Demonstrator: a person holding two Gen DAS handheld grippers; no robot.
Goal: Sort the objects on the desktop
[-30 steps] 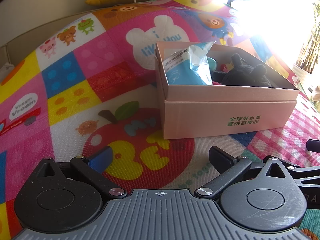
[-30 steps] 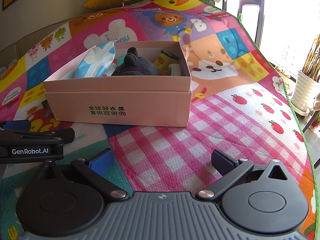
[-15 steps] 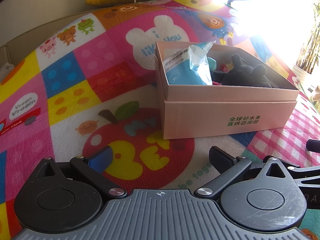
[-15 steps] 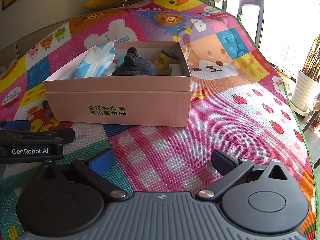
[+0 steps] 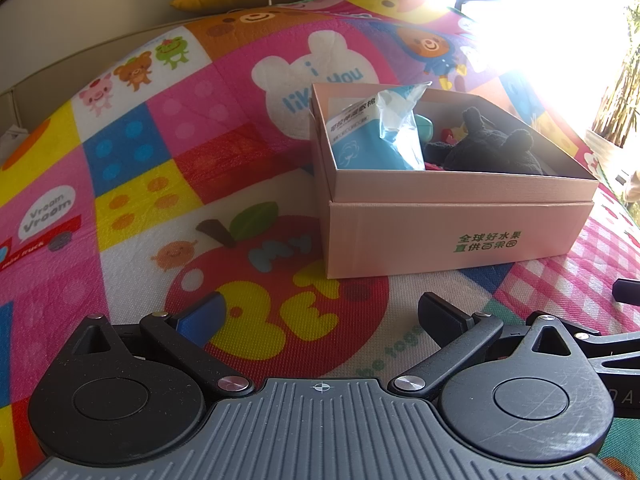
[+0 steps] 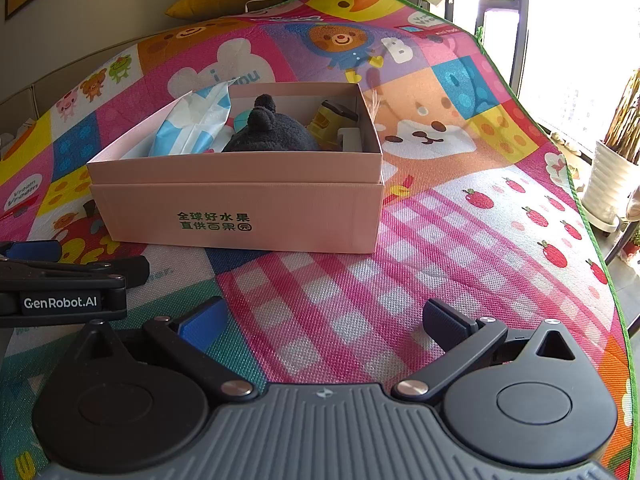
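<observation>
- Left gripper [image 5: 320,312] and right gripper [image 6: 324,320] both gape wide, empty, low over the play mat [image 6: 460,264].
- Pink box [image 5: 448,232] at 1 o'clock holds the wipes pack [image 5: 372,136] and dark plush toy [image 6: 272,136].
- Risk: the tall, leaning pack could tip out if a gripper nudges the box.

The pink box [image 6: 240,208] carries two lines of green Chinese print on its front wall: 全球好水果 over 直供百果园. A white label on the left gripper's [image 6: 60,296] side reads "GenRobot.AI". On the play mat [image 5: 140,208], a white bear shape says "i like you", a white bubble says "Vroom Vroom", and the red apple bears "My". The blue pouch [image 5: 372,144] has Chinese print too small to read.
</observation>
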